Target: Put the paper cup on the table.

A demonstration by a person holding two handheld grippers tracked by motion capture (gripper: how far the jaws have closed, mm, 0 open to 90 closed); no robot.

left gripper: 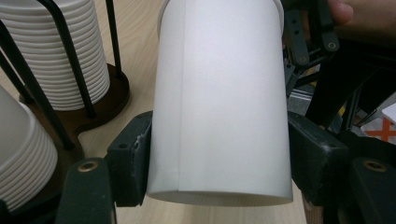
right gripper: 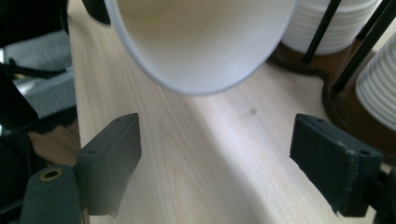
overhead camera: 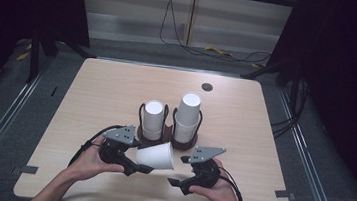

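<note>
One paper cup (overhead camera: 156, 155) is lying sideways, left gripper (overhead camera: 141, 168) clamping its base near the worktop's (overhead camera: 107, 88) front edge, mouth facing the released right gripper (overhead camera: 174, 182).

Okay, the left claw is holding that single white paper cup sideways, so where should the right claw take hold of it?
Probably at the wide open rim of the paper cup, coming in from the right claw's side. The cup lies level, the left claw pinches its narrow base end, and the mouth faces the right claw, whose jaws stand open. One jaw inside the wall and one outside looks safest, lightly, since the wall is thin.
</note>
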